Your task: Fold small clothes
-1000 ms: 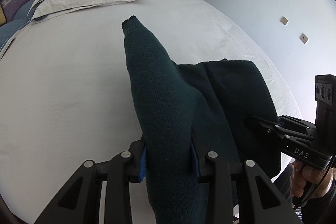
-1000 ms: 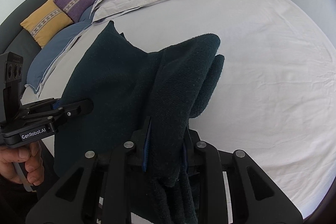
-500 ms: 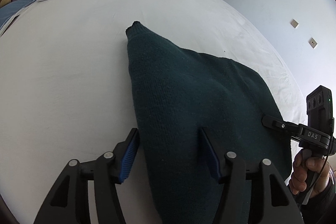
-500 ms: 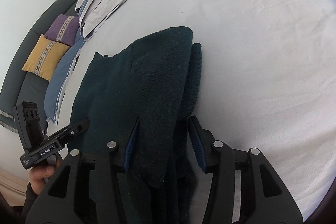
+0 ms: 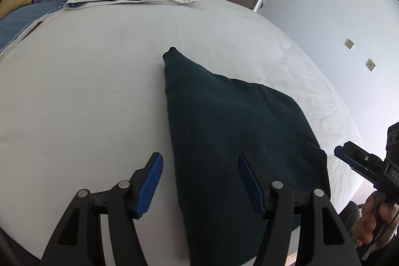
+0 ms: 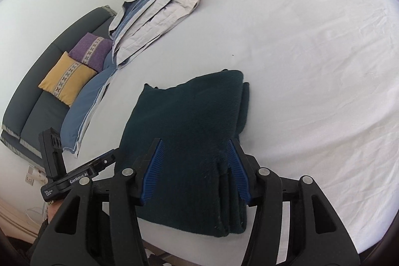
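Yellow cushion (image 6: 66, 81) shows from right wrist only.

Printed in white on the black body of the left hand-held gripper (image 6: 112, 158): "GenRobot.AI", with smaller unreadable lines beside it. Printed on the right hand-held gripper (image 5: 345, 152), partly cut off at the frame edge: "DA".

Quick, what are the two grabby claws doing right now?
Left gripper: open, jaws just opened, holding nothing; dark green sweater lies below.
Right gripper: open, jaws just opened, holding nothing.
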Demonstrator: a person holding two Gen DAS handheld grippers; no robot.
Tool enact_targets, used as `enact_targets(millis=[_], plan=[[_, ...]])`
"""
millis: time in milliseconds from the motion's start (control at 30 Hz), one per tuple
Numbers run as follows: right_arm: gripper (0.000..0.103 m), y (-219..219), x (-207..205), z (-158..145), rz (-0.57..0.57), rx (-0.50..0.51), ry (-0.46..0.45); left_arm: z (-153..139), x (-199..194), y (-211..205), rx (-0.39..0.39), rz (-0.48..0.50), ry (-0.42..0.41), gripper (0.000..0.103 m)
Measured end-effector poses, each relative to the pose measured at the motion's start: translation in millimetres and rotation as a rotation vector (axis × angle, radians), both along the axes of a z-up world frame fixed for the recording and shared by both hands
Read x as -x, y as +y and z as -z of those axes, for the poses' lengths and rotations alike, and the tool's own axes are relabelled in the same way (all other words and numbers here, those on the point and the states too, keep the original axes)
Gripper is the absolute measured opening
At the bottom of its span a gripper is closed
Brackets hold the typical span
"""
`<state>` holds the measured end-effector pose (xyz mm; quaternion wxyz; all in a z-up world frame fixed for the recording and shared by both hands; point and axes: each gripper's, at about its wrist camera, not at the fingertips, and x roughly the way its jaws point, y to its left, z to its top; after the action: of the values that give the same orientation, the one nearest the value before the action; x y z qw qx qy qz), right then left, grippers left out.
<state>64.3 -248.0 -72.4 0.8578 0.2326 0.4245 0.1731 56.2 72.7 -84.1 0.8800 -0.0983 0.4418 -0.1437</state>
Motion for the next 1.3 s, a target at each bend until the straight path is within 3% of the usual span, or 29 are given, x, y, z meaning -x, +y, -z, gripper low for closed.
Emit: enact_targets(millis=[67, 233, 300, 400, 467, 533, 667, 733, 800, 833, 933, 1100, 1200, 1300], plan=[[0.051, 7, 5, 6, -0.025, 0.0, 0.0, -5, 9, -4, -0.021, 0.002, -0.027, 0.066], [0.051, 8, 4, 60, 0.003, 0.041, 0.135, -2, 23, -12, -0.082, -0.003, -0.056, 0.066], [0.049, -1, 12, 63, 0.018, -0.013, 0.126, -5, 30, -11, -0.093, -0.016, -0.079, 0.066], [0.05, -11, 24, 51, 0.047, 0.014, 0.099, -17, 42, -9, -0.122, -0.045, -0.13, 0.072], [0.051, -20, 34, 37, 0.068, 0.03, 0.065, -31, 54, -8, -0.144, -0.065, -0.197, 0.079], [0.051, -29, 44, 17, 0.097, 0.069, 0.02, -50, 66, -10, -0.183, -0.096, -0.284, 0.102], [0.052, -32, 69, -29, 0.152, 0.174, -0.123, -91, 93, -17, -0.259, -0.141, -0.467, 0.103], [0.063, -33, 83, -53, 0.186, 0.207, -0.221, -108, 102, -20, -0.303, -0.171, -0.514, 0.103], [0.086, -30, 100, -74, 0.225, 0.226, -0.326, -124, 113, -23, -0.317, -0.179, -0.56, 0.103], [0.09, -28, 108, -84, 0.255, 0.246, -0.383, -130, 118, -23, -0.317, -0.19, -0.576, 0.103], [0.1, -18, 125, -113, 0.318, 0.32, -0.505, -142, 126, -17, -0.274, -0.22, -0.529, 0.103], [0.103, 2, 132, -143, 0.283, 0.479, -0.537, -142, 130, -17, -0.295, -0.234, -0.469, 0.103], [0.103, 10, 120, -137, 0.257, 0.54, -0.404, -125, 122, -21, -0.3, -0.207, -0.373, 0.103], [0.103, 8, 108, -121, 0.23, 0.462, -0.239, -113, 117, -28, -0.277, -0.165, -0.306, 0.103]])
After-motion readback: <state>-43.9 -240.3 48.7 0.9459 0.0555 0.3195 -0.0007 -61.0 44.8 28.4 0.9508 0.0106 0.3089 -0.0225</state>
